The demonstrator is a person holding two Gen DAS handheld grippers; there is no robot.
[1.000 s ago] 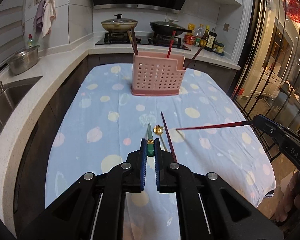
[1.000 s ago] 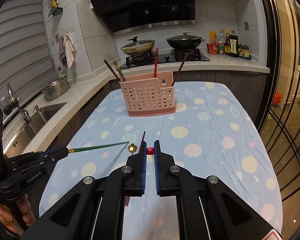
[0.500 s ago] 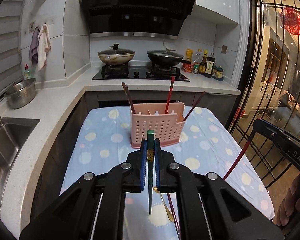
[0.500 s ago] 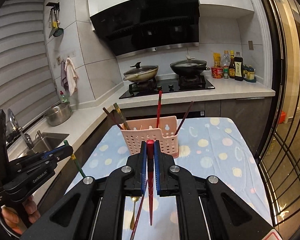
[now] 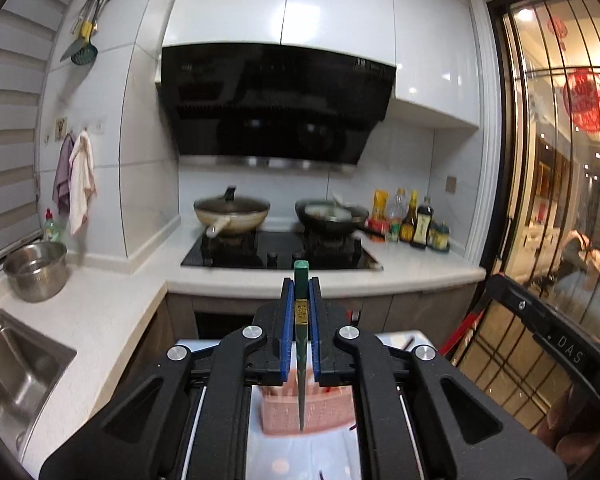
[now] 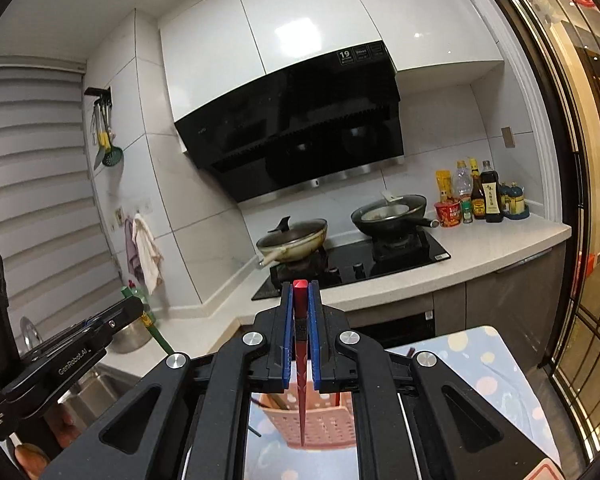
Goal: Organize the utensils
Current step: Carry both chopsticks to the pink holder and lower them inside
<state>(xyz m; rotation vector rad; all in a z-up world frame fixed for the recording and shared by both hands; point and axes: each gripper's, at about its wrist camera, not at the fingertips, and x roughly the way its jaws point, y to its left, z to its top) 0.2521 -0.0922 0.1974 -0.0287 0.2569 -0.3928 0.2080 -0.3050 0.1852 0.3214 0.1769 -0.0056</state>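
The left gripper [image 5: 301, 300] is seen clamped on a green chopstick [image 5: 301, 344], which is held upright between the blue pads [image 5: 287, 328], its square butt end standing just above the fingertips and its thin tip pointing down. Below that tip the pink utensil holder [image 5: 284, 416] is glimpsed between the gripper's black arms, standing on the table [image 5: 300, 460]. The right gripper [image 6: 300, 300] is likewise closed on a red chopstick [image 6: 301, 360], held upright with its butt end just proud of the fingertips and its point hanging over the pink holder, whose perforated wall is seen in the right wrist view. In the same view the left gripper is seen at the lower left with the green chopstick slanting down out of it. Which compartment lies beneath either tip cannot be told. Beyond the table a white counter [image 5: 112, 312] is seen, with a sink [image 5: 12, 376] and a steel pot [image 5: 36, 270] on the left, two pans [image 6: 292, 236] on a black hob [image 6: 352, 264], a dark range hood [image 5: 272, 112] above, and bottles [image 6: 480, 194] at the right.
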